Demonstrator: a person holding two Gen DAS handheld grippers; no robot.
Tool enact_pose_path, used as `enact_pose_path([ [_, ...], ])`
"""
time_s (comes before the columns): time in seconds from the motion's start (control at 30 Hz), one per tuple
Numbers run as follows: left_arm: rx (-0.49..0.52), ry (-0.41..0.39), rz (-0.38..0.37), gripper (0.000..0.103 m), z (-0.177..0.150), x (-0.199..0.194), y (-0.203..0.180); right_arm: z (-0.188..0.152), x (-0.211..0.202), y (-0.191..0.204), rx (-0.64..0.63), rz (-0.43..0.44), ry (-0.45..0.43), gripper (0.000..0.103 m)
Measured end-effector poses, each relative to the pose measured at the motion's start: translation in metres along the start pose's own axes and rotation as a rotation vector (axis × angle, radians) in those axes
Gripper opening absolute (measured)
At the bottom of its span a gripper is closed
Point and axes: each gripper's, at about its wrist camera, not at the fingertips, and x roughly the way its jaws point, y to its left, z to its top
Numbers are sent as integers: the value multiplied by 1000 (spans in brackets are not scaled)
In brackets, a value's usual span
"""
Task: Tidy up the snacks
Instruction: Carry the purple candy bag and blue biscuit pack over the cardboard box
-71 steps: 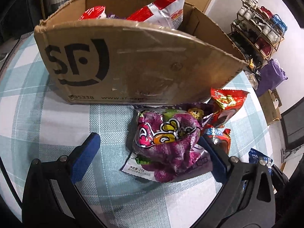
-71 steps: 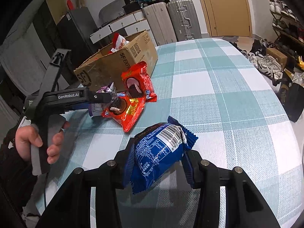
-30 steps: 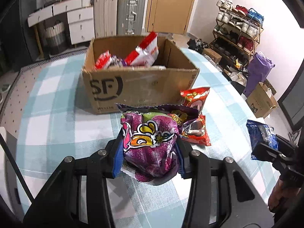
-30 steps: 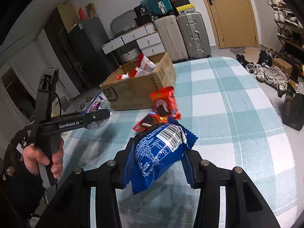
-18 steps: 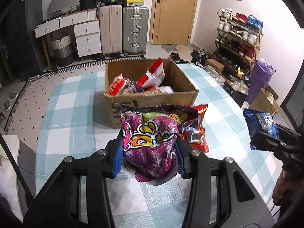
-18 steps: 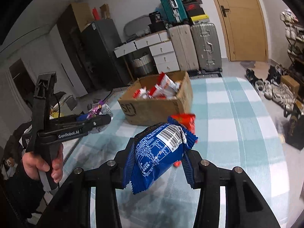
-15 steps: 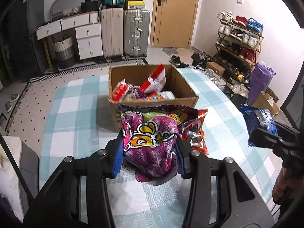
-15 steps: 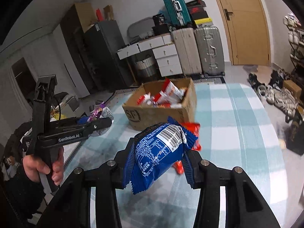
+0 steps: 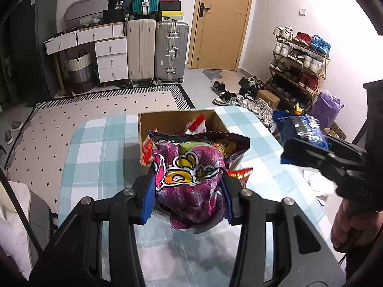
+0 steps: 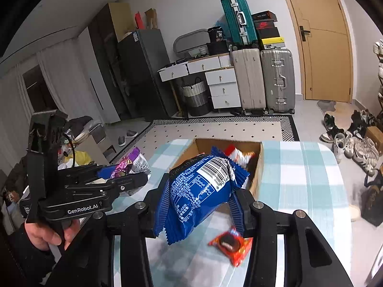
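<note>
Between right tongs (image 10: pixel 199 205), blue packet (image 10: pixel 201 189) tilts up-right.

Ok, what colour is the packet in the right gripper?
Blue, with white print and a barcode: the packet in the right gripper shows best in the right wrist view.

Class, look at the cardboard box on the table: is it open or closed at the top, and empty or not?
Open and not empty: the cardboard box has no lid over it, and a red-and-white snack packet shows inside.
</note>
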Motion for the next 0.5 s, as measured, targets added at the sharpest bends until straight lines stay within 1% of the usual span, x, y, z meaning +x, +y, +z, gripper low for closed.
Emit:
enact_pose_path([
  [0.2, 13, 10, 22, 42, 31, 0, 0, 24, 20, -3, -20, -7, 14, 45],
  [0.3, 1, 29, 0, 42, 47, 9, 3, 35, 30, -9, -9, -6, 19, 45],
  [0.5, -15, 65, -4, 42, 73, 38, 11, 56, 56, -18, -10, -3, 33, 45],
])
